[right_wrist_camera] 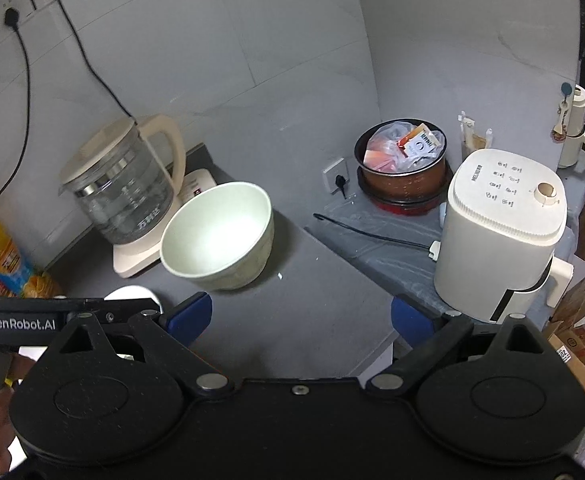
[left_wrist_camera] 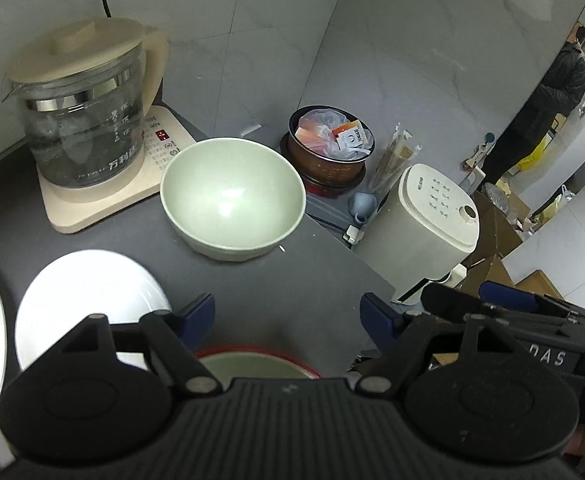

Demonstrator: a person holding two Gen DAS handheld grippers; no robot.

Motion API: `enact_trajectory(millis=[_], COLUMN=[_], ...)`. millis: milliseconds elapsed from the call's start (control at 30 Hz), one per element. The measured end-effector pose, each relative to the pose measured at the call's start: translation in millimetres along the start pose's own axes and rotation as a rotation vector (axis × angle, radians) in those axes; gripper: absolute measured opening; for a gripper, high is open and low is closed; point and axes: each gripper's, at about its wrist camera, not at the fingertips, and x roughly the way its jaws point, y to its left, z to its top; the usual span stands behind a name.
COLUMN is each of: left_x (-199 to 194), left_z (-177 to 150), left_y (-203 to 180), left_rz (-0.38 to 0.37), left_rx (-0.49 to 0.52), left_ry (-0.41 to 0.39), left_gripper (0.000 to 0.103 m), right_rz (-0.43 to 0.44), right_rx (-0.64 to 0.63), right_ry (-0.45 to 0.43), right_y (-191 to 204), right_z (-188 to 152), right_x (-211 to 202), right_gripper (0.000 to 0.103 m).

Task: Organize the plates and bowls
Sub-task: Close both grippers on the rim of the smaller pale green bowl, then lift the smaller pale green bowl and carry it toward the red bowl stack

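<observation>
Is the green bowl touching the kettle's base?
Cannot tell. In the left wrist view the green bowl has its rim overlapping the kettle base, hiding the bowl's foot; the right wrist view hides it too.

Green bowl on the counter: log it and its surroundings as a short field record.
bowl: pale green bowl, upright, empty, on the dark counter
beside it: glass kettle on its base
plates: white plate near the left gripper
left gripper: open, holds nothing
right gripper: open, holds nothing
</observation>
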Motion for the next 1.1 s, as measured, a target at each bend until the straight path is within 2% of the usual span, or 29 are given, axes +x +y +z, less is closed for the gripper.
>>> enact_trajectory(millis=[300,433,767,900,1033,1100], left_x=[27.2,42.3,83.4,94.2,104.3,108.8], left_z=[24.3,35.0,46.8,47.8,48.5,48.6], left_y=[17.2,30.4,67.6,79.4,86.6,87.4], left_rz=[-0.005,-0.024,0.006,0.011,0.023,0.026], left_rx=[0.002,-0.034,-0.118,-0.147,-0.178,-0.182], left_ry=[0.02,0.028,0.06,0.059,0.068,0.067], left_gripper=[0.078,0.078,0.074,0.068,0.055,0.051], right_rz=[-0.016,-0.016,0.037,0.057,0.07,0.085], right_rx=[0.041,0.058,0.121,0.131,0.149,0.157], right_ry=[0.015,0.037,0.115,0.151,0.209,0.24], right_y=[0.5,1.0,3.5,7.6,12.5,15.2], right_z=[18.7,27.8,43.5,44.9,40.4,36.6], right_x=[33.8,53.4,115.0,136.7,158.1,167.2], right_gripper=[0.09,0.083,0.068,0.062,0.05,0.049])
